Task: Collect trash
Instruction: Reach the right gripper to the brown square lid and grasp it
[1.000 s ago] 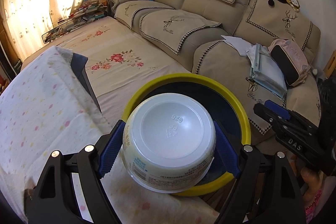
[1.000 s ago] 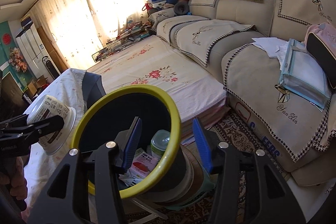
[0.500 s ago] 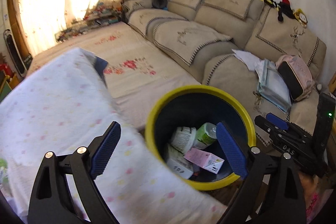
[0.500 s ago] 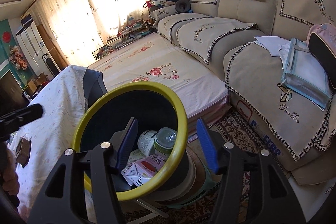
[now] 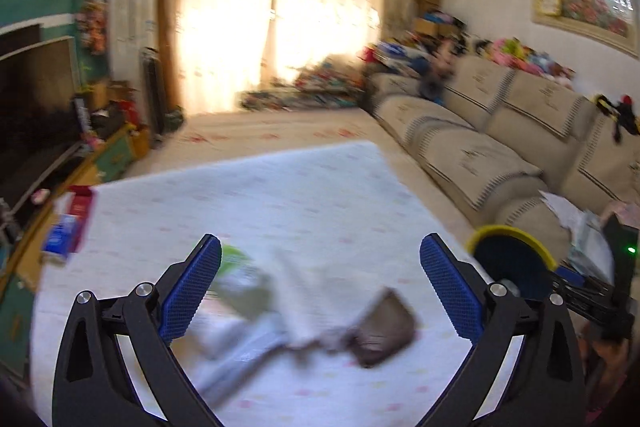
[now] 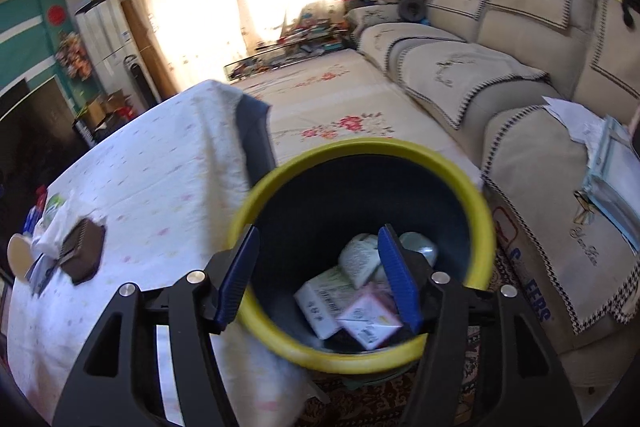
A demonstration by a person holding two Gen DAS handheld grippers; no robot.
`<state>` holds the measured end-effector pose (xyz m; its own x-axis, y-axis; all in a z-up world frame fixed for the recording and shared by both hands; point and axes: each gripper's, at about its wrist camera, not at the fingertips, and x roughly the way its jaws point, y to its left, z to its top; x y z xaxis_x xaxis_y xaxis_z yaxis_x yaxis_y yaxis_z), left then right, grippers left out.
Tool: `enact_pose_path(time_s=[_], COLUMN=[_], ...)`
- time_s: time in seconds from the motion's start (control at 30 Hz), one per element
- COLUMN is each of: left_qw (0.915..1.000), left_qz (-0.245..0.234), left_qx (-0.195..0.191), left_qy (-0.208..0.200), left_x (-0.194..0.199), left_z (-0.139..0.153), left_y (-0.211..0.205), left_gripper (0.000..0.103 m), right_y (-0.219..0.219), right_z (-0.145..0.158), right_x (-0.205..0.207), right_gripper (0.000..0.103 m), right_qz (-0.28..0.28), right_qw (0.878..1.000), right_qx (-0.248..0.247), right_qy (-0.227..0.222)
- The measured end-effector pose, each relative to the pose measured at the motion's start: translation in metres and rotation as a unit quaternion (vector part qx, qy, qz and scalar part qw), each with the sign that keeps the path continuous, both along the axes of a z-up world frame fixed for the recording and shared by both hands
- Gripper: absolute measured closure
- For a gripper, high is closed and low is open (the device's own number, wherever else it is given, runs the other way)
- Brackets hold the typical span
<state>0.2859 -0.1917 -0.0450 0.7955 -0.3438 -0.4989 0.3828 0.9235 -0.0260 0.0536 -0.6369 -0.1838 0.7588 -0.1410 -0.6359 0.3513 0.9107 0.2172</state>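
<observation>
Left wrist view shows the left gripper point(image 5: 320, 291) with its jaws spread wide, widening a little more, and empty; a second ago they were clamped on a white bowl above the bin, so that piece has been dropped and the hand has swung away over the bench point(image 5: 280, 195). Beneath it now lie blurred leftovers: one brown wallet-like pouch point(image 5: 382, 333), one crumpled white cloth or tissue point(image 5: 304, 291), one green-and-white packet point(image 5: 240, 279) and something flat and pale I cannot identify. At the bench's far left edge lies one red-and-blue box point(image 5: 68, 225). From the right wrist, the right gripper point(image 6: 320, 279) has its jaws straddling the near rim of the yellow-rimmed bin point(image 6: 486, 227) and opening, pads seemingly clear of the rim, which earlier sat between them. Inside the bin I count about four pieces: the upturned white bowl point(image 6: 360, 257), one pale green lid or cup point(image 6: 420, 247), one white carton point(image 6: 320, 303), one pink-and-white box point(image 6: 370, 319). Judging by this, one item is collected and the bench trash comes next.
</observation>
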Motion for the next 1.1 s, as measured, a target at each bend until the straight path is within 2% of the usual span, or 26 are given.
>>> enact_pose_path(time_s=[0.2, 0.4, 0.47, 0.6, 0.73, 0.87, 1.1], left_qw=[0.9962, 0.9898, 0.9874, 0.9828, 0.9812, 0.9808, 0.9809], left_qz=[0.082, 0.129, 0.141, 0.161, 0.162, 0.161, 0.161], left_qx=[-0.027, -0.054, -0.067, -0.088, -0.101, -0.103, -0.101], left_qy=[-0.016, 0.028, 0.029, 0.02, 0.028, 0.038, 0.042], left_x=[0.025, 0.052, 0.053, 0.049, 0.053, 0.053, 0.053], left_z=[-0.008, -0.034, -0.039, -0.039, -0.043, -0.048, -0.052], left_y=[0.081, 0.125, 0.132, 0.143, 0.145, 0.146, 0.143], left_gripper=[0.005, 0.005, 0.005, 0.005, 0.005, 0.005, 0.005], right_y=[0.072, 0.142, 0.161, 0.184, 0.196, 0.205, 0.214], right_z=[0.011, 0.017, 0.018, 0.018, 0.016, 0.008, 0.007], right_x=[0.03, 0.054, 0.06, 0.068, 0.075, 0.084, 0.096], right_gripper=[0.043, 0.04, 0.04, 0.035, 0.034, 0.034, 0.036], right_qz=[0.094, 0.184, 0.211, 0.231, 0.237, 0.242, 0.243], right_qw=[0.996, 0.983, 0.977, 0.972, 0.969, 0.967, 0.965], right_qx=[-0.002, -0.019, -0.024, -0.042, -0.053, -0.057, -0.071], right_qy=[0.005, 0.01, 0.016, 0.027, 0.037, 0.056, 0.062])
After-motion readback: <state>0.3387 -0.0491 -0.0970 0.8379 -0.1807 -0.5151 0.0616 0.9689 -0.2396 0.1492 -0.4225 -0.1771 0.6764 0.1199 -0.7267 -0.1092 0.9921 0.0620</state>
